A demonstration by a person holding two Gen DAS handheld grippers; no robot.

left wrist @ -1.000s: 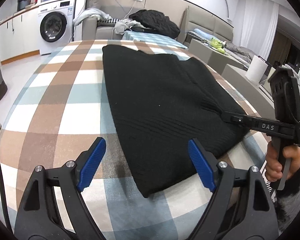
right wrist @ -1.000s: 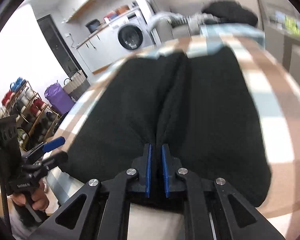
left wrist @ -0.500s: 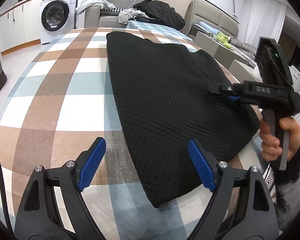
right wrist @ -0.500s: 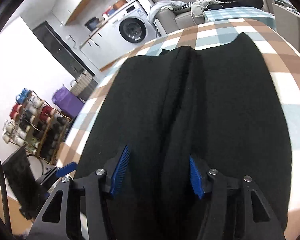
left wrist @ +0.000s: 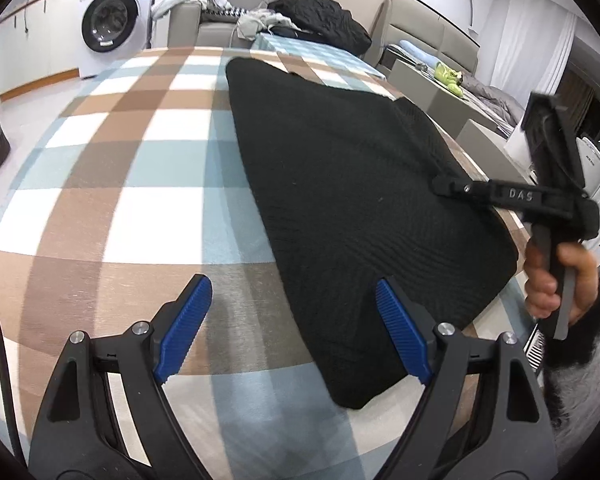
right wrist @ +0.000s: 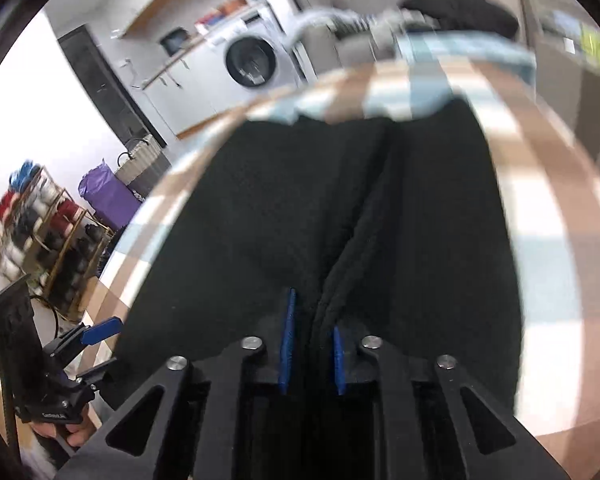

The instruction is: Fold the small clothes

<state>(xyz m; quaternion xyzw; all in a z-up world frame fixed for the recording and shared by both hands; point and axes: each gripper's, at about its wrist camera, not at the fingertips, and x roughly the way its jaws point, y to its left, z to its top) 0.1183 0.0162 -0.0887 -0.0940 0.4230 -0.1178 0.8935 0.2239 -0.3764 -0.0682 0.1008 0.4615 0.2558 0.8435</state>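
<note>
A black ribbed knit garment [left wrist: 352, 200] lies folded along the right edge of a brown, blue and white checked tablecloth [left wrist: 132, 168]. The right gripper [right wrist: 310, 344] is closing on a raised ridge of knit. The left gripper [left wrist: 292, 320] hangs wide apart over the garment's near corner.

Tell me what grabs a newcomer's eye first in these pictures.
A black knit garment sprawls across the checked tablecloth. The right hand-held gripper is closing its blue pads on a raised ridge of the knit, while the left hand-held gripper hangs wide open over the garment's near corner.
</note>
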